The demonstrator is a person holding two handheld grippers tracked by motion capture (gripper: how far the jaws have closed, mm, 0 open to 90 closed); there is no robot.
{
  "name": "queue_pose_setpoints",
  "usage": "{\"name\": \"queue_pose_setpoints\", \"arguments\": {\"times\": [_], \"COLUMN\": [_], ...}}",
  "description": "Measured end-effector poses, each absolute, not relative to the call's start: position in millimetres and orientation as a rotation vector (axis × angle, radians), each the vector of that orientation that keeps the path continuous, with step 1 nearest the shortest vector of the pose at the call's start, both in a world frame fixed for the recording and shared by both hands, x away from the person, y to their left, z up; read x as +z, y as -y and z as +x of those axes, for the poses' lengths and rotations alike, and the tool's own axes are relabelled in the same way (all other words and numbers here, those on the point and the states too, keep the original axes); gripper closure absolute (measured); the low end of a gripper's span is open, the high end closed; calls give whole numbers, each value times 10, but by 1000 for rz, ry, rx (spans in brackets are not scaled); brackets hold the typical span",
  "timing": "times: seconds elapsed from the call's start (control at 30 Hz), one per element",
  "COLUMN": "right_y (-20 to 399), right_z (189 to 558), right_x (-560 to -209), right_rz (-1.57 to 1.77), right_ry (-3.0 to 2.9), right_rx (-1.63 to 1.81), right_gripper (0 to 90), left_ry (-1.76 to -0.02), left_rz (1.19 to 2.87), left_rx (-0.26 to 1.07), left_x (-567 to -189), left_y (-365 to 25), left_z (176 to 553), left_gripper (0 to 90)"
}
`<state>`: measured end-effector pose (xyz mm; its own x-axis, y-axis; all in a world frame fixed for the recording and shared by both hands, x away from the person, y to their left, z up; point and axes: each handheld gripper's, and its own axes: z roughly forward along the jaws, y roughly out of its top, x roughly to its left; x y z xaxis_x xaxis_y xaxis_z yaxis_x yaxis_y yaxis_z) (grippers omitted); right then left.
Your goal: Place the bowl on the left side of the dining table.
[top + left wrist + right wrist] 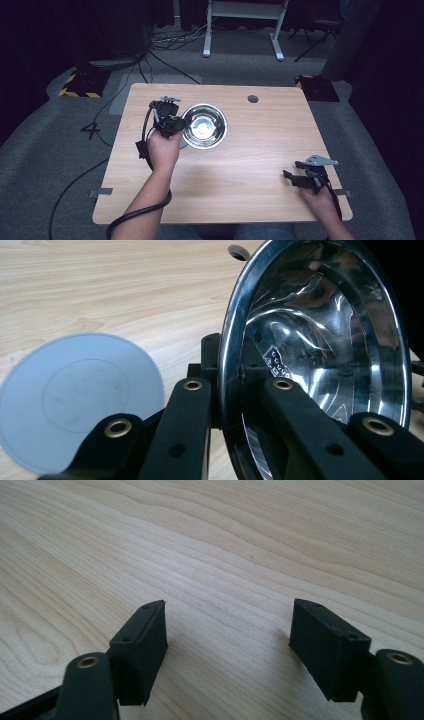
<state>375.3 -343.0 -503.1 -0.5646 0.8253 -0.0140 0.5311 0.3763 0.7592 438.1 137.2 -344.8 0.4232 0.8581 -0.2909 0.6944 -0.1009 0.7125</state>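
1. The left gripper (240, 390) has its jaws clamped on the rim of the steel bowl (320, 340), one jaw outside the wall and one inside. In the left gripper view the rim runs up between them as a bright, near-upright arc.
2. Held that way, the bowl juts out from the jaws with its open mouth turned to the right of that view, so its weight hangs to one side of the grip.
3. Taking the bowl as landmark in the high view, the left gripper (167, 120) sits at the bowl's (204, 126) left edge, over the left half of the wooden table (260, 150).
4. A pale grey disc (75, 400) lies flat on the table, left of the bowl and below it in the left gripper view; whether the bowl touches it I cannot tell.
5. The right gripper (295, 180) rests well apart from the bowl, near the table's right front corner. Its jaws stand wide apart with bare wood between them (227, 640).
6. The left hand is the nearer one and already has the bowl. I judge that any coming move turns on that one-sided rim grip and on keeping the bowl from swinging.
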Motion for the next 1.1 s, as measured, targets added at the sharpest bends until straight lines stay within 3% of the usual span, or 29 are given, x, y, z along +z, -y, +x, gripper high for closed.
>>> {"name": "queue_pose_setpoints", "arguments": {"times": [0.47,1.1], "right_y": [3437,3438], "right_z": [3756,3757], "right_x": [-5032,-5032], "right_rz": [1171,1172], "right_ry": [-2252,-2252], "right_rx": [1023,1024], "right_gripper": [315,316], "left_ry": [-1439,-1558], "left_rz": [1736,1713], "left_rx": [249,257], "left_x": [-3513,-3555], "left_y": [-1680,-2043], "left_z": [4704,5060], "left_gripper": [855,855]}}
